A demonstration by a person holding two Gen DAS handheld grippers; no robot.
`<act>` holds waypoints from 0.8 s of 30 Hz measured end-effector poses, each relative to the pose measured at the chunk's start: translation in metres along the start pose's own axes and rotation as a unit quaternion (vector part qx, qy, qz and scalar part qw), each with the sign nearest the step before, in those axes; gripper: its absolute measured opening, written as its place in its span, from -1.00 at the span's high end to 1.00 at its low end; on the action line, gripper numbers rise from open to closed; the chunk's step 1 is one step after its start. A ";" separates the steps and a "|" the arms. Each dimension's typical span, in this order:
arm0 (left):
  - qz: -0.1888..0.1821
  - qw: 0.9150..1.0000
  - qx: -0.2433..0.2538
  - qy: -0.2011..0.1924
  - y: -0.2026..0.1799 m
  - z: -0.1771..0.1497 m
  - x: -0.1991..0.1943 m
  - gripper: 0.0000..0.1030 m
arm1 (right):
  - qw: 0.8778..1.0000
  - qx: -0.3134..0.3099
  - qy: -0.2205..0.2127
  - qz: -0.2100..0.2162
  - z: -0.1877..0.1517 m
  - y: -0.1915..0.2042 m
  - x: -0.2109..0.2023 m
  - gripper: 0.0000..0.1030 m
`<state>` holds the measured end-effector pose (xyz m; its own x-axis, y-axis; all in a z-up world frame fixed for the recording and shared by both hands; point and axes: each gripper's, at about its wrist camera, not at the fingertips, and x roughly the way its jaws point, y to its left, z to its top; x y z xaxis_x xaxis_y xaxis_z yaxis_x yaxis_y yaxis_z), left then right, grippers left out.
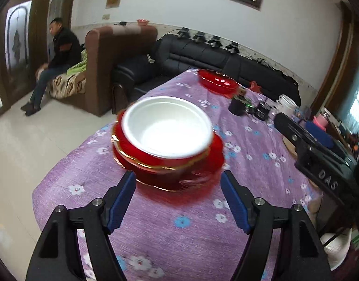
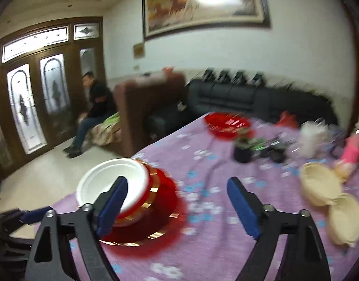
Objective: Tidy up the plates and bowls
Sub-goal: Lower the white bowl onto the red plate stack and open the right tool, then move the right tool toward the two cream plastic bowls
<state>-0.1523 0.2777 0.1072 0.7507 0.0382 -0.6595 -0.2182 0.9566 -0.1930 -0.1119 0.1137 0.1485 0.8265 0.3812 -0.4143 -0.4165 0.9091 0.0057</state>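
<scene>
We see a white bowl (image 1: 166, 126) sitting inside a red bowl (image 1: 156, 159) with gold rims, and that red bowl sits on a red plate (image 1: 203, 164). The white bowl has nothing in it. This stack stands on the purple flowered cloth (image 1: 156, 222) of the table, near the table's left edge.

Just in front of the stack, our left gripper (image 1: 178, 199) is spread wide. Its blue pads (image 1: 122, 201) stand apart from the plate and pinch nothing. Our right gripper (image 2: 177, 207) is spread wide too, to the right of the stack, with only cloth between its jaws. One of its blue pads (image 2: 112, 207) covers part of the white bowl in the right view, but we cannot tell if it touches.

Far behind the stack, near the table's back edge, lies a red dish (image 1: 218, 82). We cannot tell if anything is in it. To the right of the stack sit a dark cup (image 2: 242, 151) and a white jar (image 1: 286, 104). Further right lie two tan baskets (image 2: 320, 185), tipped on their sides.

Behind the table stands a black sofa (image 1: 214, 56). Left of the stack, across the floor, a person (image 1: 55, 63) sits by the door.
</scene>
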 end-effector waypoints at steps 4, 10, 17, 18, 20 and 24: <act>0.001 1.000 0.026 -0.005 -0.030 -0.010 -0.004 -0.44 | 0.999 0.001 -0.003 -0.039 -0.015 -0.033 -0.021 -0.97; 0.013 0.997 0.077 -0.013 -0.079 -0.029 -0.008 -0.46 | 0.995 0.062 0.038 -0.064 -0.034 -0.097 -0.038 -0.97; 0.046 0.989 0.141 -0.031 -0.120 -0.044 -0.011 -0.49 | 0.992 0.088 0.044 -0.084 -0.052 -0.134 -0.056 -0.97; 0.053 0.987 0.149 -0.035 -0.125 -0.045 -0.012 -0.50 | 0.991 0.092 0.046 -0.084 -0.054 -0.137 -0.057 -0.97; 0.059 0.985 0.160 -0.038 -0.130 -0.046 -0.012 -0.53 | 0.990 0.100 0.052 -0.082 -0.057 -0.144 -0.057 -0.97; 0.055 0.984 0.166 -0.030 -0.135 -0.041 -0.008 -0.54 | 0.990 0.104 0.060 -0.075 -0.052 -0.147 -0.054 -0.97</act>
<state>-0.1545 0.1362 0.1088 0.7721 0.1549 -0.6164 -0.0928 0.9869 0.1318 -0.1148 -0.0488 0.1224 0.8167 0.2287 -0.5298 -0.1960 0.9735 0.1182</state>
